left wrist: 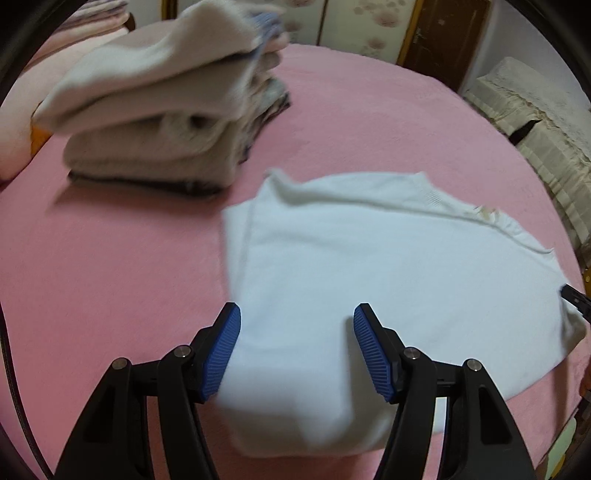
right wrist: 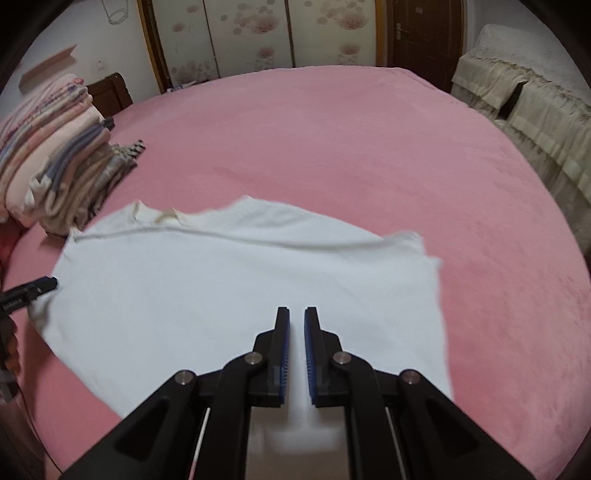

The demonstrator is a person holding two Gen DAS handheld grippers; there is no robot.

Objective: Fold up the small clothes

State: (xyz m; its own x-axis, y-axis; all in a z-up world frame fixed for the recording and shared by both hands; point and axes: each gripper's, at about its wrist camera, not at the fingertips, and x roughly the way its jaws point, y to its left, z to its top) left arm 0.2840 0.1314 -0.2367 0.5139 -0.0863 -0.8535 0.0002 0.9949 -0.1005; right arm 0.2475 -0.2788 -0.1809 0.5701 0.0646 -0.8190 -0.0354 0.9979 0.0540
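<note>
Nearest in the left wrist view, the left claw [left wrist: 297,349] hangs released, its ribbed blue pads [left wrist: 221,354] spread wide over the near edge of a white garment [left wrist: 369,280]. In the right wrist view, the right claw [right wrist: 296,350] is drawn nearly closed above the same white garment [right wrist: 229,288], a thin slit left between its black fingers; whether any cloth is pinched there cannot be told. The garment lies partly folded and mostly flat on the bed [right wrist: 351,147], soft knit with a stitched seam running across it and a collar at its far edge, one side turned over in a long crease. The bed is covered in a pink, velvety sheet with a faint nap.

Beyond the garment, to the left, sits a stack of folded clothes [left wrist: 155,110]: beige and cream knits on top, darker patterned pieces beneath, striped pastel items beside them. Farther right stands furniture draped in a cream ruffled cover [right wrist: 528,110]. At the back, wardrobe panels with pink floral prints [right wrist: 258,33] and a dark wooden door [right wrist: 424,33] close off the room.
</note>
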